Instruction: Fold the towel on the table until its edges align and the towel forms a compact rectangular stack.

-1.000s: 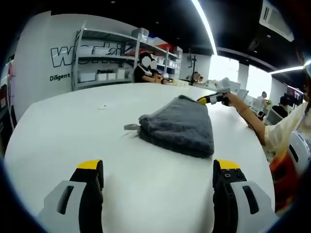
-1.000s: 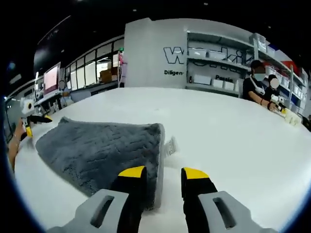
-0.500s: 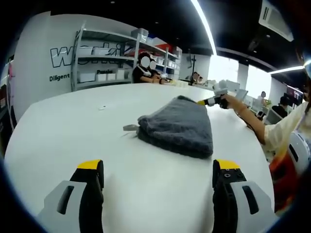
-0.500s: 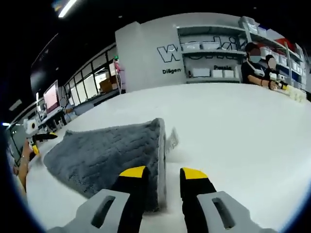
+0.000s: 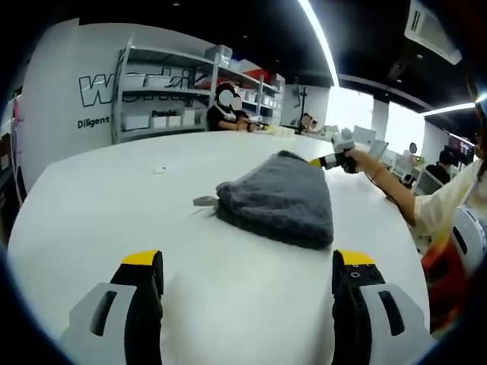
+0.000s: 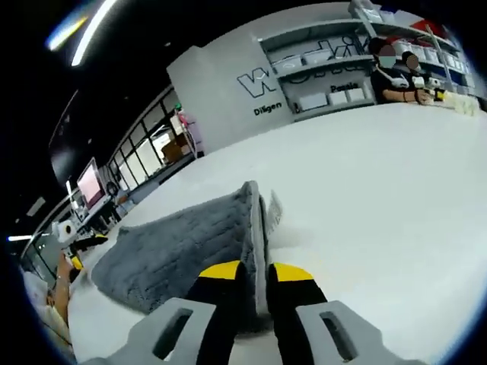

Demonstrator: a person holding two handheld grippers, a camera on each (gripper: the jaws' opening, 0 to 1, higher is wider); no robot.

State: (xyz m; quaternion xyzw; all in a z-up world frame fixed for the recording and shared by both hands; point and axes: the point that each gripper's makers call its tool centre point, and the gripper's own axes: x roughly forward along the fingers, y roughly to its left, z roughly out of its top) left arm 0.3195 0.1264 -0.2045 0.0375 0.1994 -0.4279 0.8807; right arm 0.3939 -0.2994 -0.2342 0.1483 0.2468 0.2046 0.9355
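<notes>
The grey towel (image 6: 183,243) is pinched at its edge by our right gripper (image 6: 257,272), while our left gripper (image 5: 247,262) waits open, so we should lift slowly and keep the layers together.

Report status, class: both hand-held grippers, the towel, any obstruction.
Left hand-held gripper open, short of the towel. Right hand-held gripper shut on the towel's edge. Towel folded on the white table, small tag sticking out. Nothing in the way.

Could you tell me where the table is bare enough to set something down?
The table is bare between the left claw and the towel, and from the towel's tag side out to the shelf wall. Around the right claw it is crowded: its jaws are shut on the towel's edge.
</notes>
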